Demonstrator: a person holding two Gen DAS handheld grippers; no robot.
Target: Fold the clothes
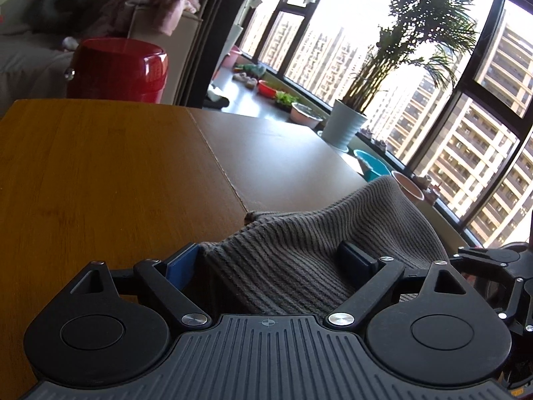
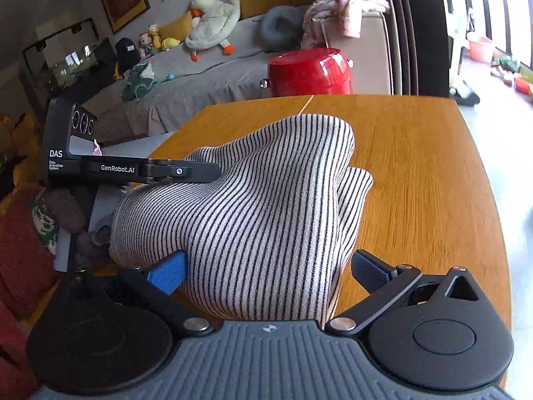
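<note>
Left gripper: jaws stand wide, with the striped knit garment bunched between them; the fabric lies against the blue pads, but whether they press on it I cannot tell.

Right gripper: jaws likewise wide, the same garment heaped between them in a raised mound; its left pad touches the cloth, while the right one stands clear of it.

The garment rests on the wooden table, at the near edge, humped and uneven rather than flat. In the right wrist view the left gripper sits at the garment's left side. A red drum-shaped stool stands beyond the table's far edge.

Judgement: the step in hand is gathering or repositioning the garment; no clean fold is visible yet. The next move calls for both grippers to close on an edge and draw the cloth flat across the table.
</note>
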